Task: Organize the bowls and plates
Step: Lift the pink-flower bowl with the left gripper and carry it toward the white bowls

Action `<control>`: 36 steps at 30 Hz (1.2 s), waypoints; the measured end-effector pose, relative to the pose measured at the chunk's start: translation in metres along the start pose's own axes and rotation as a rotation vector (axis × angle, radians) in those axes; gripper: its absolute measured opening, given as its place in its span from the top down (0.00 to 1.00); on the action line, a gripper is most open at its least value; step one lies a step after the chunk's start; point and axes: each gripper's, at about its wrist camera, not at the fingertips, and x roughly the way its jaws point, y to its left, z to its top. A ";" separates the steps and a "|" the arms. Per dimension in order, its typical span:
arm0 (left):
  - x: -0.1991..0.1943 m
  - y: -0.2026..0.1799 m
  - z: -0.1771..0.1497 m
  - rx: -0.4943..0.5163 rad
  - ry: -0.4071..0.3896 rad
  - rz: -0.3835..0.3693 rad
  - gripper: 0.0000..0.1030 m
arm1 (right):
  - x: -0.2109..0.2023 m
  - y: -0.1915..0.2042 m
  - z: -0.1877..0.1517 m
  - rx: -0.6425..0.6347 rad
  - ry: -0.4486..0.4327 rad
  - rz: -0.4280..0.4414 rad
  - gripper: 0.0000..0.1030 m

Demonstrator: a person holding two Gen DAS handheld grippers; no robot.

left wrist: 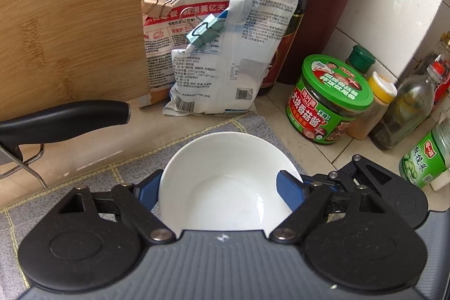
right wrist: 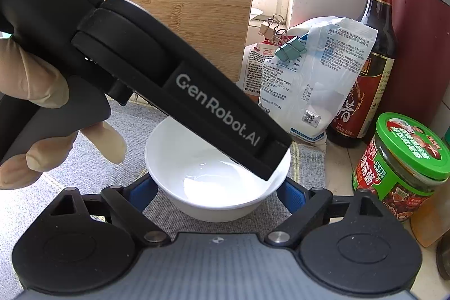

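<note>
My left gripper (left wrist: 219, 187) is clamped on the bowl (left wrist: 225, 159), low on the mat (left wrist: 84, 176); my right gripper (right wrist: 216, 187) flanks it, pressing or not I cannot tell. Uneven pulls could slip the slick rim and send it into the jar (left wrist: 329, 100) far right

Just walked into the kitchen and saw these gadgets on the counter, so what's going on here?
A person is tidying dishes with two handheld grippers. The left gripper has its blue pads against the rim of a white bowl that sits on a grey mat. The right gripper is open, its fingers either side of the same bowl without touching. Sauce jars, bottles and clipped bags stand behind.
</note>
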 end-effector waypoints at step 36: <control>-0.150 0.011 -0.070 -0.054 -0.060 0.070 0.19 | -0.085 0.094 0.016 -0.091 0.006 0.127 0.09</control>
